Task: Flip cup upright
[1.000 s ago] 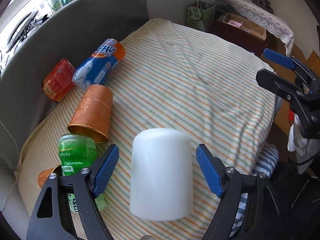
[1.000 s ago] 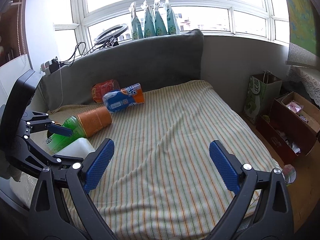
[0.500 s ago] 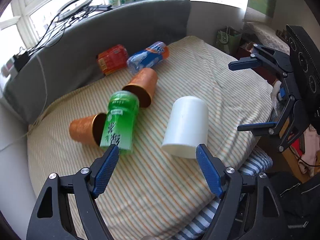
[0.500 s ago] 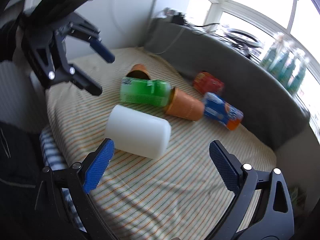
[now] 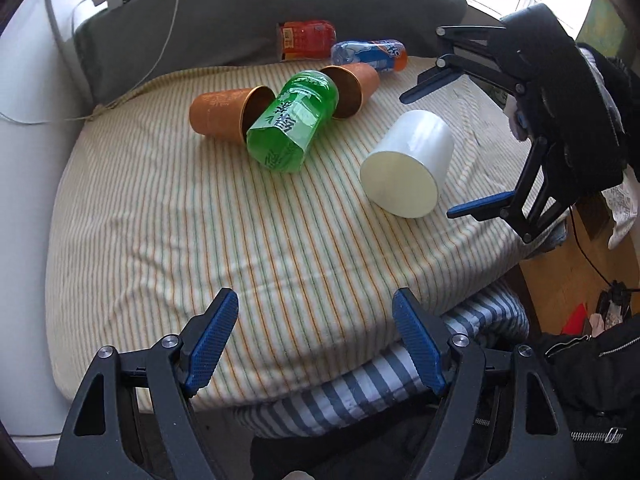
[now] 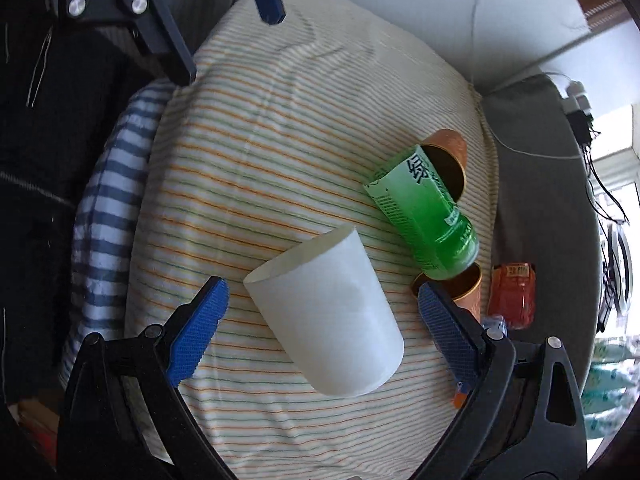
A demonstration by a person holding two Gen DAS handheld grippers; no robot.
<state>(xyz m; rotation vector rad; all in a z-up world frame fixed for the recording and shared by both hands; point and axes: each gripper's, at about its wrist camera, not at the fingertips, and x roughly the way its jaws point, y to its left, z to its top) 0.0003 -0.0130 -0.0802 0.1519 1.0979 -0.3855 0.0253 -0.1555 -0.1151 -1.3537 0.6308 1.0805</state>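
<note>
A white cup lies on its side on the striped cushion, one flat round end facing the left wrist camera. In the right wrist view the cup lies between the open blue-padded fingers of my right gripper, which straddles it without touching. The right gripper also shows in the left wrist view, open around the cup's far side. My left gripper is open and empty, pulled back at the cushion's front edge.
A green bottle lies between two orange cups left of the white cup. A blue-orange bottle and red packet lie by the grey backrest. The cushion drops off at the right and front edges.
My left gripper has backed away from the white cup to the cushion's front edge. My right gripper has swung over and come down around the cup.
</note>
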